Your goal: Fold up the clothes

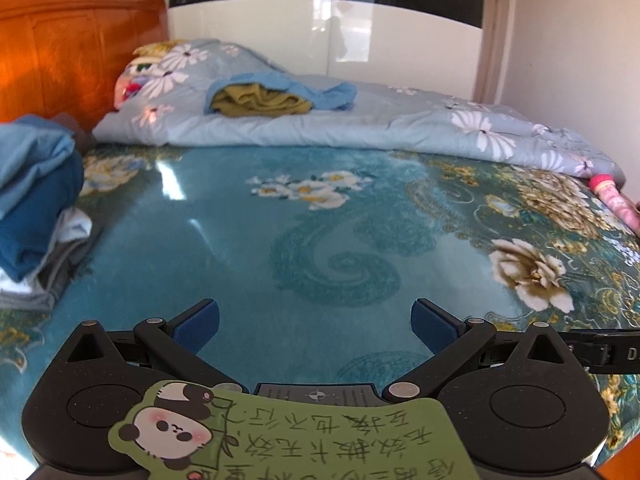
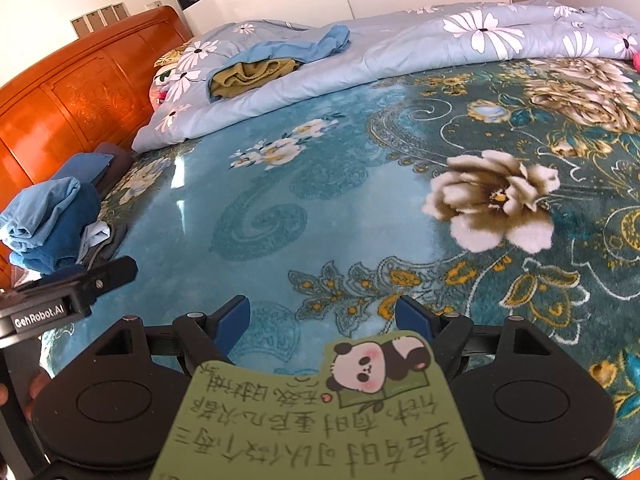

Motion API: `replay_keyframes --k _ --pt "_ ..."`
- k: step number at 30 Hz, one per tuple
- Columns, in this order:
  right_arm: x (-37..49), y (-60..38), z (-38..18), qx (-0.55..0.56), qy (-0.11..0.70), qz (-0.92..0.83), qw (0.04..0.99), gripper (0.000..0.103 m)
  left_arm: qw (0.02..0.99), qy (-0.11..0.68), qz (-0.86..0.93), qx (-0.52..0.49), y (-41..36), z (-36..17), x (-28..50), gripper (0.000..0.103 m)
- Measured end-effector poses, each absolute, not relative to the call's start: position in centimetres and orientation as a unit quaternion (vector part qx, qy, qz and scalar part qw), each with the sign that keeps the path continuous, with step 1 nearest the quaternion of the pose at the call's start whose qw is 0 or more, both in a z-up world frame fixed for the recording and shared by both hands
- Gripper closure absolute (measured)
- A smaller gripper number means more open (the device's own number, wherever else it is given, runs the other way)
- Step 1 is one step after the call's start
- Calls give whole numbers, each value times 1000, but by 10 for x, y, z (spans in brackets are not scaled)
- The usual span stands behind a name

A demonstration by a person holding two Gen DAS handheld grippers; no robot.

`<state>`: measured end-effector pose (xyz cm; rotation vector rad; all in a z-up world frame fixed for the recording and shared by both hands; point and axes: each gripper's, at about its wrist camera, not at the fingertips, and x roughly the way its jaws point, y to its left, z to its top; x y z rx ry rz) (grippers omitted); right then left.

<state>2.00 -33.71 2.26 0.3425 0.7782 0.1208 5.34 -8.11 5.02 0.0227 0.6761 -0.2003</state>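
A pile of folded clothes in blue, white and grey (image 1: 36, 216) lies at the left edge of the bed; it also shows in the right wrist view (image 2: 52, 220). A light blue garment wrapped around an olive one (image 1: 276, 96) lies crumpled on the quilt at the back, and also shows in the right wrist view (image 2: 272, 60). My left gripper (image 1: 315, 326) is open and empty above the teal bedspread. My right gripper (image 2: 322, 320) is open and empty above the bedspread. The left gripper's body shows at the left of the right wrist view (image 2: 72, 292).
A teal floral bedspread (image 1: 320, 232) covers the bed. A light blue flowered quilt (image 1: 400, 120) is bunched along the far side. An orange wooden headboard (image 1: 60, 52) stands at the left. A white wardrobe (image 1: 320, 24) stands behind. A pink object (image 1: 616, 196) lies at the right edge.
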Motion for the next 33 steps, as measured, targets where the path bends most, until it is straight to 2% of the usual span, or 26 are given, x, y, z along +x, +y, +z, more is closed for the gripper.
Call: replay_keyframes --k 20,33 --pt "26 -322 -17 176 409 44 894 20 928 364 -75 11 -67 13 70 0" --pt "32 -306 -19 171 418 42 891 20 923 377 -75 11 -52 -1 72 0"
